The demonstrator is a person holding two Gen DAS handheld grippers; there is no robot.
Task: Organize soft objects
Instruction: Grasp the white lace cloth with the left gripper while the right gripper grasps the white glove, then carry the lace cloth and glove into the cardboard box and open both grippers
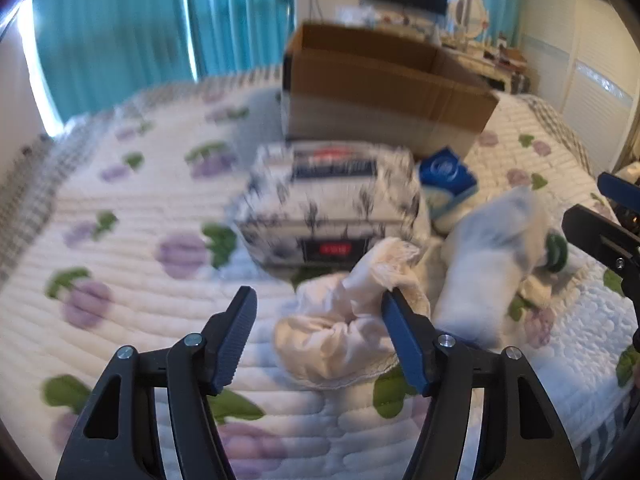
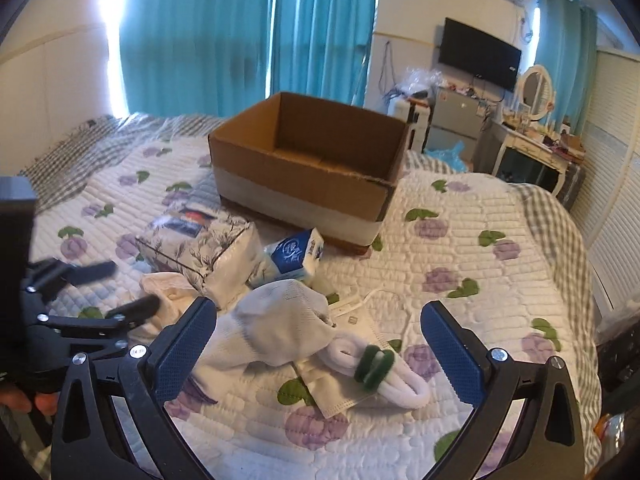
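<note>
Left gripper [image 1: 318, 326] jaws wide, its right finger touching a crumpled white sock [image 1: 352, 320] on the quilted bed [image 1: 120, 240]. Right gripper [image 2: 318, 340] also wide, over a white glove [image 2: 276, 332]. Cardboard box [image 2: 304, 168] sits far behind the tissue pack [image 2: 200, 248]. Judgement: centre the sock between the left fingers, close on its bulk, not on the quilt.

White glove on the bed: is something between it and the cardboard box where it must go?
Yes. A patterned tissue pack and a small blue packet lie between the white glove and the cardboard box. The open right gripper could lift the glove over them.
</note>
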